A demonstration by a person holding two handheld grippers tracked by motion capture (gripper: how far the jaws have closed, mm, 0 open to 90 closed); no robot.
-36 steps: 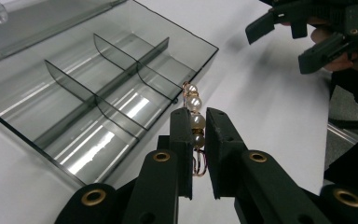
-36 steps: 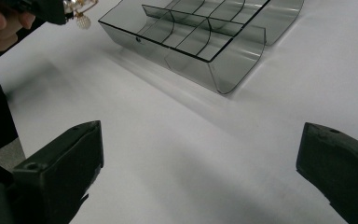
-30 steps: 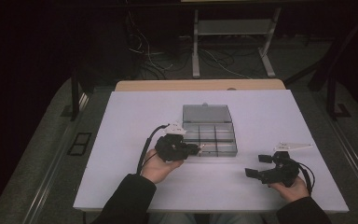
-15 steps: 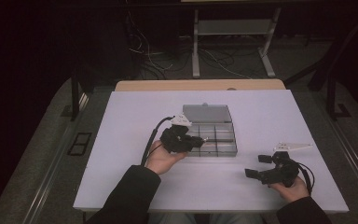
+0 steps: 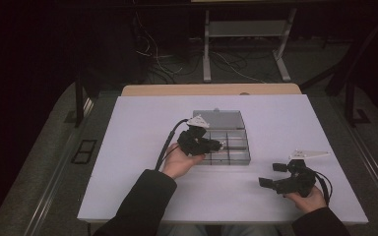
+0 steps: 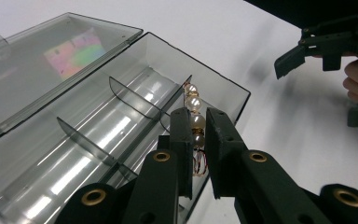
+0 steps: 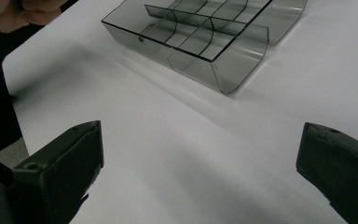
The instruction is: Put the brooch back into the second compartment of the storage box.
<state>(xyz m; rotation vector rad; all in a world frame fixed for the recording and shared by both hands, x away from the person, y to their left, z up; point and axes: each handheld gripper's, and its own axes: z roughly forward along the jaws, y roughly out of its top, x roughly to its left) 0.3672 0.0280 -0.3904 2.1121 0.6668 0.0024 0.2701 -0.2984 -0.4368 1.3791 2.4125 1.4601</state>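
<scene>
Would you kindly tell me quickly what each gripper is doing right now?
Left gripper: shut on the pearl strand.
Right gripper: open, holding nothing.

The high view is dim, and the room around the table (image 5: 128, 147) is almost black. Only the white top looks bright. In the left gripper view the clear box (image 6: 98, 116) shines with white glare on its walls, and its lid has a rainbow patch at 10 o'clock. The near jaws look soft and blurry. In the right gripper view, soft grey shadows lie under the box, and 2 dark jaws sit blurred at 7 and 5 o'clock.
</scene>
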